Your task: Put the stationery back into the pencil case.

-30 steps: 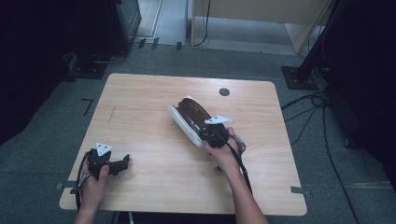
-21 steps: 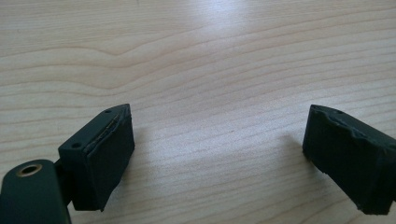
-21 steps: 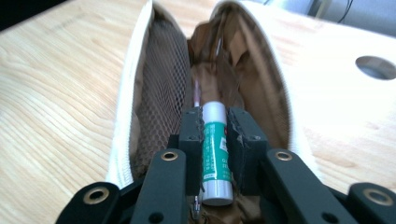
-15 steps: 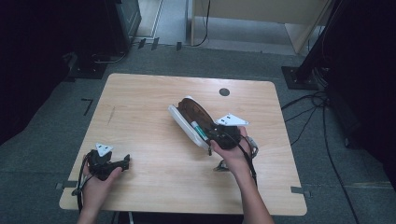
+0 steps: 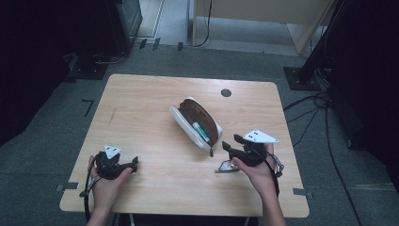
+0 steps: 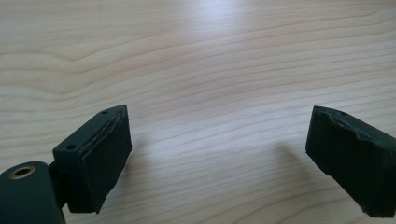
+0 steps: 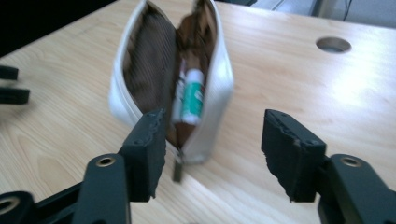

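Since the earlier frame, your right gripper (image 5: 234,147) has withdrawn from the pouch (image 5: 195,122) toward the table's (image 5: 141,94) 4 o'clock edge, and its jaws have just been opening, with nothing gripped between them. The pouch lies unzipped near the table's centre, white outside and brown inside, with a green-and-white tube (image 5: 200,132) resting in it. In the right gripper view, the pouch (image 7: 140,70) and its zipper pull (image 7: 178,169) sit just beyond the released jaws. Your left gripper (image 5: 123,165) rests at 7 o'clock, well apart from the pouch, jaws spread over bare wood. A round cable hole (image 5: 226,92) sits at 1 o'clock.
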A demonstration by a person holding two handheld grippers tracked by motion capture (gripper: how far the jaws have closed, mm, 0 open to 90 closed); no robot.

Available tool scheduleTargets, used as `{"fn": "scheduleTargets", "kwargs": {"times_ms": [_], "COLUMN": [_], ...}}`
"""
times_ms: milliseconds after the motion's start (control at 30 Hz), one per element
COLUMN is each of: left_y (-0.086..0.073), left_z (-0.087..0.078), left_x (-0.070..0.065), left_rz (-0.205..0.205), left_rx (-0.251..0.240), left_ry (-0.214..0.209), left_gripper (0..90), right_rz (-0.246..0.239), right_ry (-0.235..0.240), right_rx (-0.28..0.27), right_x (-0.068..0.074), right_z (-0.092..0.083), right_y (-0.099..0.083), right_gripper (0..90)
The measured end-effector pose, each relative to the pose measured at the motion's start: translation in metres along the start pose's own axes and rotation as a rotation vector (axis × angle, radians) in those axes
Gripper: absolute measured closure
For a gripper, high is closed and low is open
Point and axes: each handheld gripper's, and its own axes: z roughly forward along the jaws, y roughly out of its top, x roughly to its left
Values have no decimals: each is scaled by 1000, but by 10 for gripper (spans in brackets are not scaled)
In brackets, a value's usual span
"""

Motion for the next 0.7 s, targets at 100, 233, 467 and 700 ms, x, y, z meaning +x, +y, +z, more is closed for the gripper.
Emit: {"fn": "scheduleTargets", "kwargs": {"times_ms": [100, 233, 467, 700], "left_y": [2, 4, 6, 8], "left_z": [-1, -3, 1, 4], "left_x": [-8, -18, -37, -65], "left_rz": [-3, 14, 63, 123], "left_rx": [0, -18, -22, -22], "left_ry": [-67, -99, -117, -209], "left_gripper": [74, 74, 81, 151], "right_rz": [20, 25, 80, 45], "right_ry": [-11, -5, 33, 62], "right_rx": [24, 55, 89, 142], "right_x": [-9, -20, -33, -30], "right_z": [-3, -8, -9, 1], "right_y": [-15, -34, -56, -68], "right_gripper": [354, 333, 288, 268]}}
